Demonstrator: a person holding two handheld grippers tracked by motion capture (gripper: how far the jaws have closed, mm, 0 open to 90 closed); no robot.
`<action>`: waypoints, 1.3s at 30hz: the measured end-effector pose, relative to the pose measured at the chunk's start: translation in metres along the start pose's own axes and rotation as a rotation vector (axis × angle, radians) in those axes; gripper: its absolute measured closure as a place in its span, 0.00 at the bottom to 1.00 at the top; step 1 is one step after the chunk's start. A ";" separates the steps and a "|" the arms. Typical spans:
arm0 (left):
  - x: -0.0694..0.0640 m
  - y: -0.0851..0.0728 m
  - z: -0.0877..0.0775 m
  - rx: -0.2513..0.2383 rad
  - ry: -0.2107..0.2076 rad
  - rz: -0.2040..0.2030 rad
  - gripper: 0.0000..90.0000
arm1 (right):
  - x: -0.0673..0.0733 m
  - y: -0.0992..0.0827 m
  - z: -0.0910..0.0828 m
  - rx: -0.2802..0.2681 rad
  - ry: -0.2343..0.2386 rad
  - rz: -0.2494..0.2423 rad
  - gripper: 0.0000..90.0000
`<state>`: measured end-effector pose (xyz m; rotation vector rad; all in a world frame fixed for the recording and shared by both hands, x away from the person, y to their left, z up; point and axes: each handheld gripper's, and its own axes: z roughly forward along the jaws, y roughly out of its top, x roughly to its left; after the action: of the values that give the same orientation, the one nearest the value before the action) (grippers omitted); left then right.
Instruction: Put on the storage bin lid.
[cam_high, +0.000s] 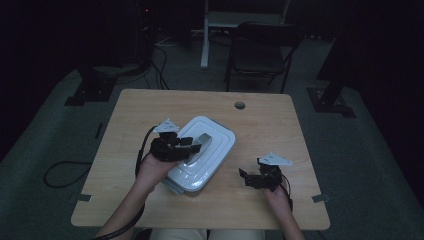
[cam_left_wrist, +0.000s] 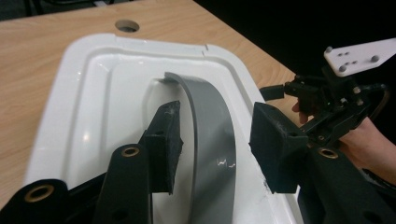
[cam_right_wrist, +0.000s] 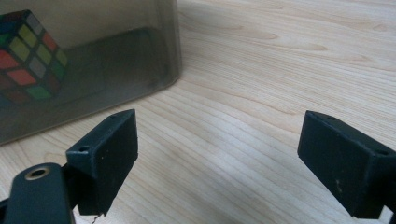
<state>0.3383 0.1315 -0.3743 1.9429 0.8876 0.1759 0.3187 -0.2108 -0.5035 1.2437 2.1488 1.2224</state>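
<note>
A white storage box (cam_high: 216, 141) with a lid (cam_left_wrist: 93, 107) lies on the wooden table (cam_high: 280, 130). Its grey arched handle (cam_left_wrist: 210, 126) runs along the lid's middle. My left gripper (cam_left_wrist: 217, 140) hovers over the lid, open, with the handle between its pads; the right pad stands clear of it. In the high view the left gripper (cam_high: 192, 144) sits at the box's left side. My right gripper (cam_high: 251, 177) rests open to the right of the box, holding nothing. Its own view shows the right gripper (cam_right_wrist: 219, 154) facing the box's smoky wall (cam_right_wrist: 116, 56), with a coloured puzzle cube (cam_right_wrist: 30, 56) inside.
A round cable hole (cam_high: 240, 105) sits near the table's far edge. Beyond the table, a dark folding chair (cam_high: 260, 50) stands on the floor. Bare wood (cam_right_wrist: 261, 70) lies to the right of the box. Cables trail on the floor at the left.
</note>
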 end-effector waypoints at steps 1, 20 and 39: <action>0.001 0.000 -0.002 -0.002 0.004 0.003 0.55 | 0.000 0.000 0.000 -0.001 -0.002 0.000 0.13; 0.043 -0.009 -0.037 -0.122 0.049 -0.043 0.22 | -0.001 -0.002 0.000 0.011 -0.006 -0.002 0.13; 0.110 -0.043 -0.024 -0.132 0.318 -0.076 0.01 | 0.001 -0.004 0.004 0.031 0.000 -0.012 0.14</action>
<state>0.3849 0.2321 -0.4225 1.7828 1.1253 0.4969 0.3187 -0.2086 -0.5094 1.2418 2.1797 1.1889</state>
